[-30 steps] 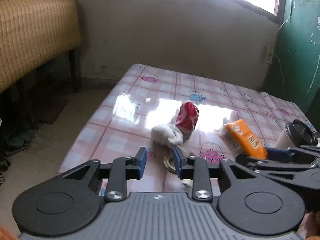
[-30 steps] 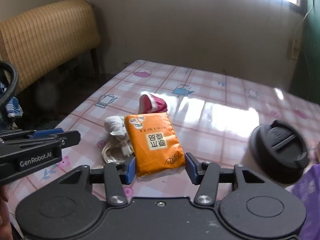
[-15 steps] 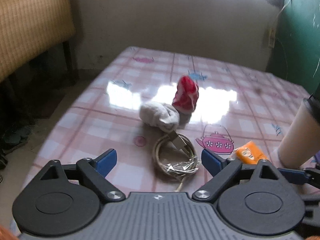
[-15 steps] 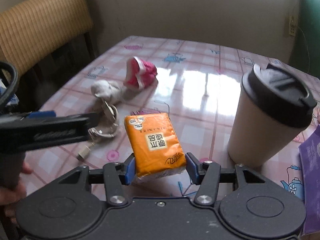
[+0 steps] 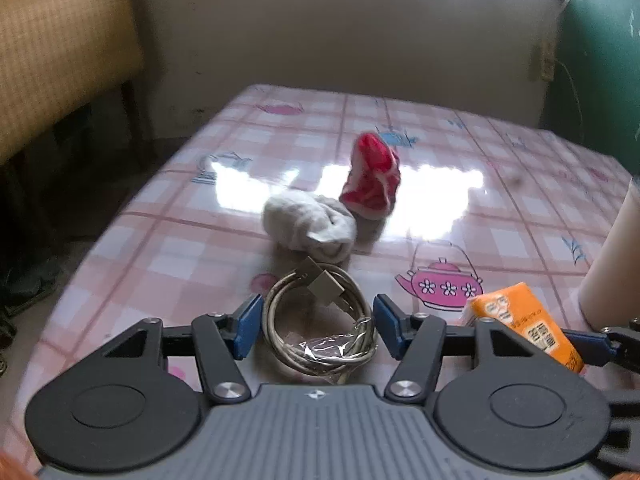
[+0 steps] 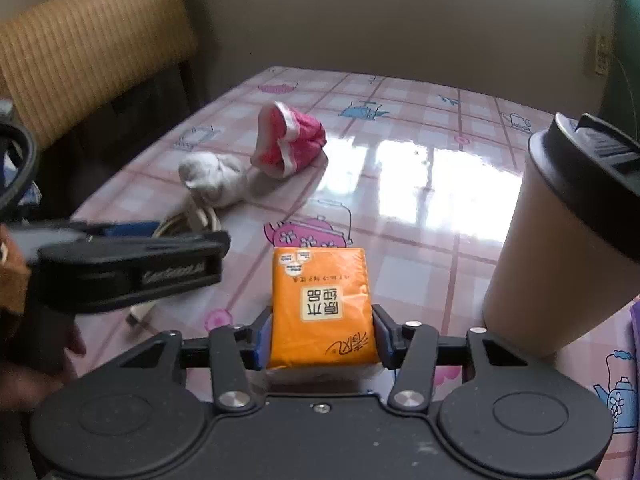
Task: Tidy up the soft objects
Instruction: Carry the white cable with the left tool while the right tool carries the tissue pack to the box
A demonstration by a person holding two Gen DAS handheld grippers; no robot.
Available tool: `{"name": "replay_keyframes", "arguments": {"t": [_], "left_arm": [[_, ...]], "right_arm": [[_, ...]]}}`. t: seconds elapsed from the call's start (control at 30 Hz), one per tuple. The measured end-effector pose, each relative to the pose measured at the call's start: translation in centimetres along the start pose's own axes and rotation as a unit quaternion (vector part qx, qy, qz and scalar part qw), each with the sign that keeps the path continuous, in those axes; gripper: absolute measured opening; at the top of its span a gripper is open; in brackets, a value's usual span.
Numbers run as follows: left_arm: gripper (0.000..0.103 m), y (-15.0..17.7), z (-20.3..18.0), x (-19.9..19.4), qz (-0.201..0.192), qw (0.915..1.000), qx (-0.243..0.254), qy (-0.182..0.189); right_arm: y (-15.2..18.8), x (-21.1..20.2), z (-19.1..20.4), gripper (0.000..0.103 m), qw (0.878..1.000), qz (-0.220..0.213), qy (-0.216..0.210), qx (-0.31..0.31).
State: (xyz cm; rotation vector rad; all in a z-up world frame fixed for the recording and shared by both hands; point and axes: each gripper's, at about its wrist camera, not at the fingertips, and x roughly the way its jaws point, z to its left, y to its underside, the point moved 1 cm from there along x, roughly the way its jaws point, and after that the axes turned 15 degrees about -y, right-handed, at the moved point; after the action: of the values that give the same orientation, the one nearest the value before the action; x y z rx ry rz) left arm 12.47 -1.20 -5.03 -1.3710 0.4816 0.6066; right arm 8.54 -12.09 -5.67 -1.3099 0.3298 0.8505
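A coiled grey USB cable (image 5: 332, 350) lies on the pink checked tablecloth (image 5: 180, 248). My left gripper (image 5: 316, 320) straddles it with jaws closing and its blue pads right at the coil's sides. Behind it are a balled white sock (image 5: 308, 224) and a red-and-white soft bundle (image 5: 374, 180). My right gripper (image 6: 320, 336) is shut on an orange tissue pack (image 6: 320, 300), its jaws tightening, low over the table. That pack (image 5: 524, 320) also shows at the right of the left wrist view. The sock (image 6: 212, 176) and red bundle (image 6: 288, 140) lie farther back left.
A tan paper cup with a black lid (image 6: 560, 248) stands just right of the tissue pack. Something purple (image 6: 636, 320) lies at the right edge. A woven chair back (image 6: 92, 40) stands beyond the table's left edge. A hand (image 6: 24, 376) holds the left gripper.
The left gripper came down over the cable, opened wide, then narrowed around the coil. The right gripper sank with the tissue pack to beside the cup.
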Motion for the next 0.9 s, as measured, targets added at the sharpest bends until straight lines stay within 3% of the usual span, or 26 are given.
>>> {"name": "replay_keyframes", "arguments": {"t": [0.37,0.9], "left_arm": [[0.062,-3.1,2.1,-7.2,-0.041,0.9984,-0.003,-0.039],[0.062,-6.2,1.4,-12.6,-0.068,0.9973,-0.013,-0.024]], "right_arm": [[-4.0,-6.2,2.7,0.059,0.998,-0.055,0.007,-0.014],[-6.1,-12.8,2.4,0.059,0.996,-0.086,0.019,-0.013]]}}
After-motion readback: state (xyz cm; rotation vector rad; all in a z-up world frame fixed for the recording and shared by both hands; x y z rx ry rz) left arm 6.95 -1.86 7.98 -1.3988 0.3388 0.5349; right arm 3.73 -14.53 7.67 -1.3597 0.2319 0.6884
